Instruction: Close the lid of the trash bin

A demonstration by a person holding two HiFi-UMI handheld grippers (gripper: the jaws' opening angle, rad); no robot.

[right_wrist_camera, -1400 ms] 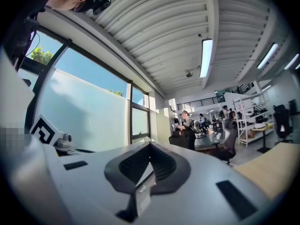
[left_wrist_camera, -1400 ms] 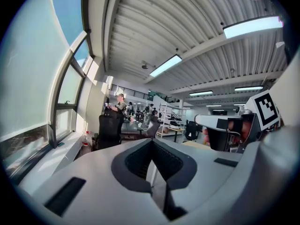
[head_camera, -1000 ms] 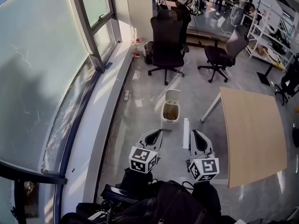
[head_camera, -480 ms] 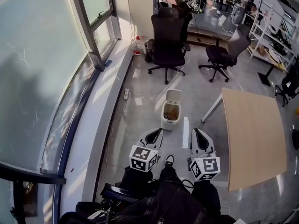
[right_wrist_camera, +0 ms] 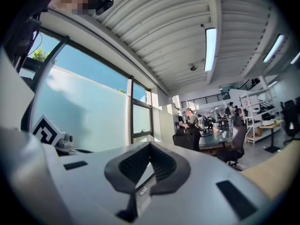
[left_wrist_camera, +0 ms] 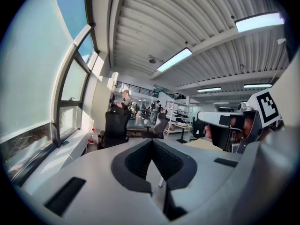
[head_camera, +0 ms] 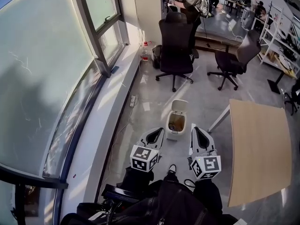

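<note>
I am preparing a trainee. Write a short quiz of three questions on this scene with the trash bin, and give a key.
1. True or false: the lid of the small white plastic trash bin stands open.
2. In the head view, what lies right of the bin? A) light wooden table B) red sofa C) blue ladder
3. Fill in: the jaws of the left gripper and the right gripper are ____, holding nothing.
Key: 1 true; 2 A; 3 shut.

A wooden table (head_camera: 259, 149) fills the lower right. Two black office chairs (head_camera: 176, 41) stand at upper centre, and tall windows (head_camera: 42, 78) line the left.
</note>
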